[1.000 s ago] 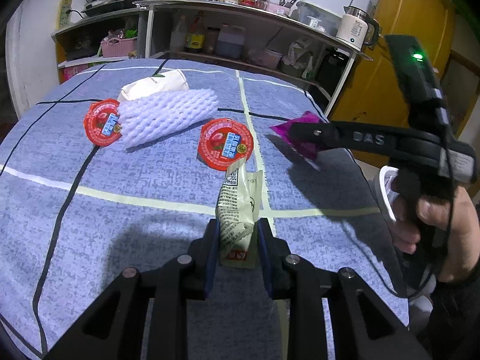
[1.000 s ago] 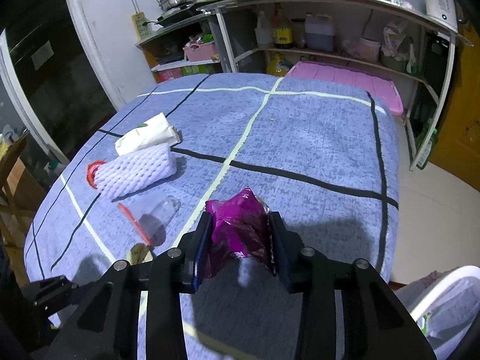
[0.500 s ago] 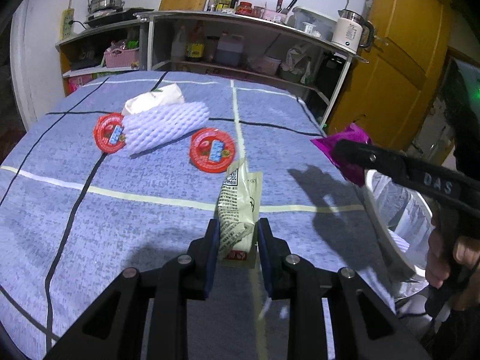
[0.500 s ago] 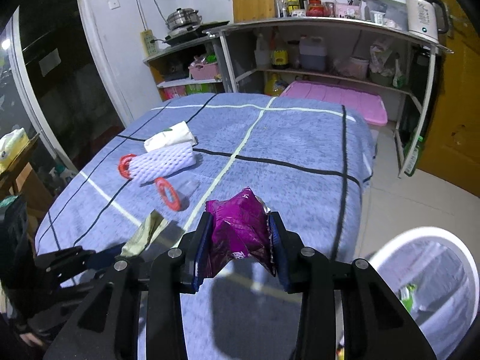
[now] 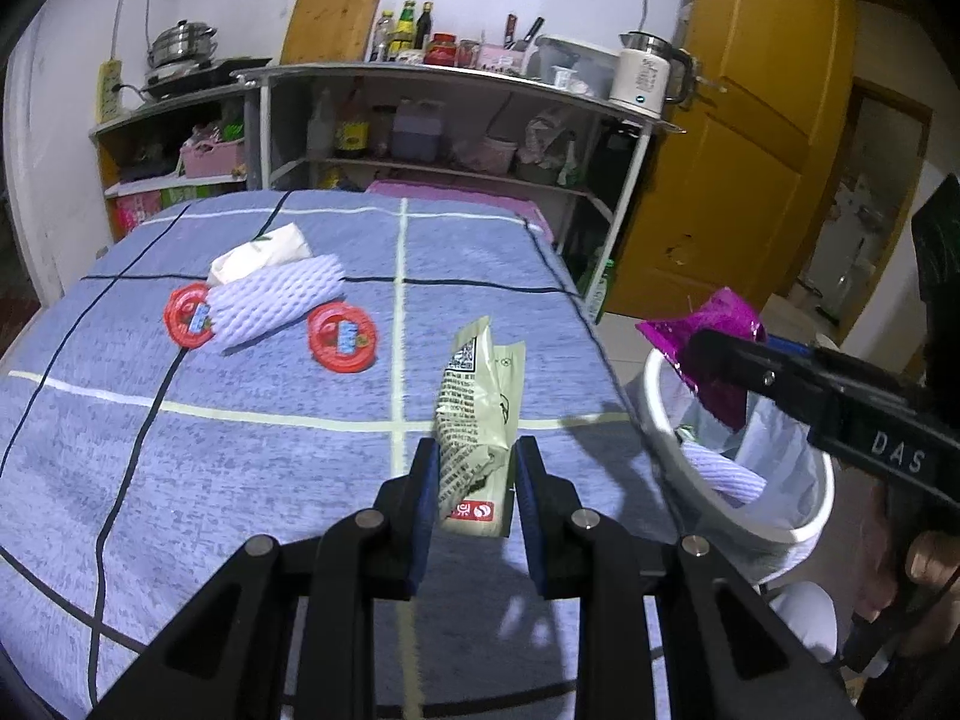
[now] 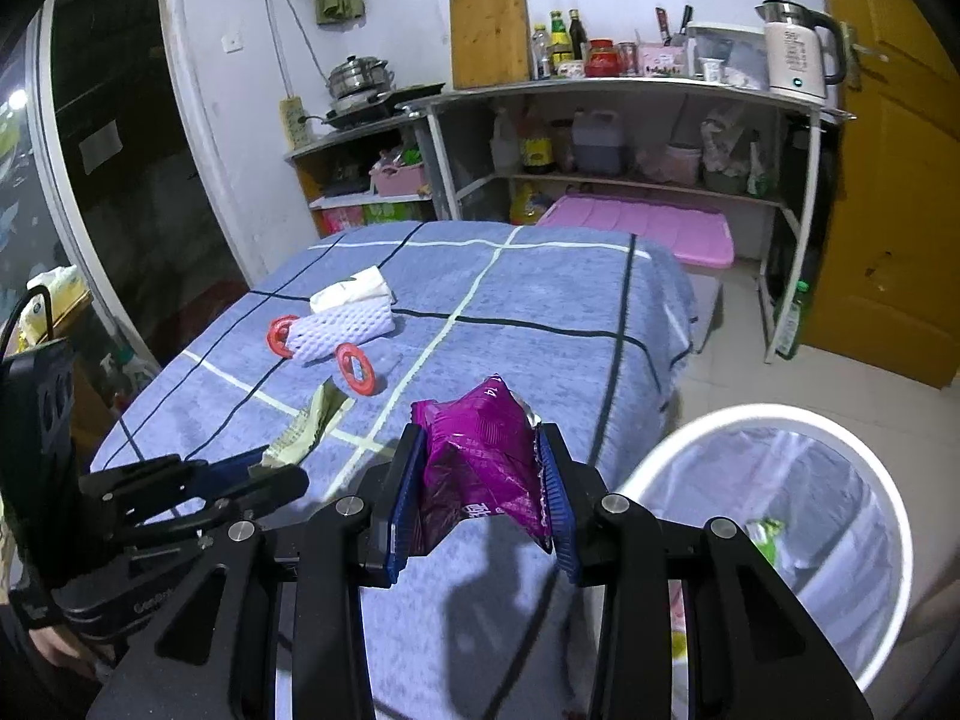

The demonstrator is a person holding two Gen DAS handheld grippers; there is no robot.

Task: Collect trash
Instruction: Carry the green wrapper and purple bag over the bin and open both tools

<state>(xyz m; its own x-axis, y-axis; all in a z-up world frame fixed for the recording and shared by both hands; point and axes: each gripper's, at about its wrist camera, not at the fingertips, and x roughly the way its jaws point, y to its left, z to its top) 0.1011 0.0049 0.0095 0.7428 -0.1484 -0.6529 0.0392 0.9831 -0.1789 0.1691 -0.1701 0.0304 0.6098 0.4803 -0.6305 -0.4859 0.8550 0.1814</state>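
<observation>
My left gripper (image 5: 473, 468) is shut on a pale green snack wrapper (image 5: 480, 414), held above the blue checked tablecloth (image 5: 240, 450). Seen from the right wrist, that wrapper (image 6: 309, 426) sticks out of the left gripper (image 6: 282, 468). My right gripper (image 6: 483, 480) is shut on a crumpled purple foil bag (image 6: 483, 456). From the left wrist, the purple bag (image 5: 711, 342) hangs over the rim of the white bin (image 5: 798, 528). The white bin (image 6: 744, 417) stands on the floor beside the table's right edge and holds some trash.
On the table lie a white foam fruit net (image 5: 276, 300), two red lids (image 5: 342, 336) and a white packet (image 5: 261, 252). Behind are shelves with bottles, a kettle (image 5: 645, 75) and a yellow door (image 5: 744, 138). A person's hand (image 5: 918, 594) holds the right gripper.
Both grippers have risen and swung right, away from the table's middle. The purple bag has gone from above the cloth to over the bin's rim. Both grips are unchanged.
</observation>
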